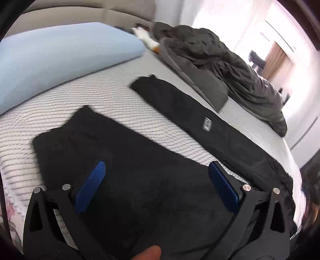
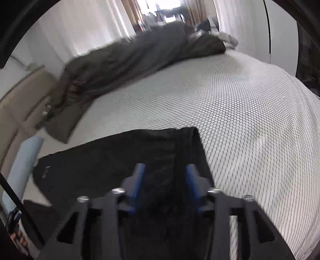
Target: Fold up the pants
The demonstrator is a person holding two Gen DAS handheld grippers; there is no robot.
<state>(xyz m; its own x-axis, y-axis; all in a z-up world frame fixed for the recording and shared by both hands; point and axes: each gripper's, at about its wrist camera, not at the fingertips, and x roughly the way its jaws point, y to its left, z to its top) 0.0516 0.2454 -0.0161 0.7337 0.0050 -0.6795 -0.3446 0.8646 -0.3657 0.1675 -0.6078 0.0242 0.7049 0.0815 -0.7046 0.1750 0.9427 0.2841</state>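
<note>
Lying spread on the mattress [image 1: 124, 96], legs apart, the black pants [image 1: 124, 180] sit under both tools. The left gripper [image 1: 156, 174] gapes wide, empty; the right gripper [image 2: 165, 170] is partly open, nothing pinched. Grabbing one layer only could drag the fabric crooked.

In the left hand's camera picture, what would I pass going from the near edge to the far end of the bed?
Left gripper → black pants → patterned mattress cover → light blue pillow → beige headboard.

Matt black cloth pants [image 1: 140, 180] on mesh-textured mattress [image 2: 240, 120]; jaws' ribbed blue pads
</note>
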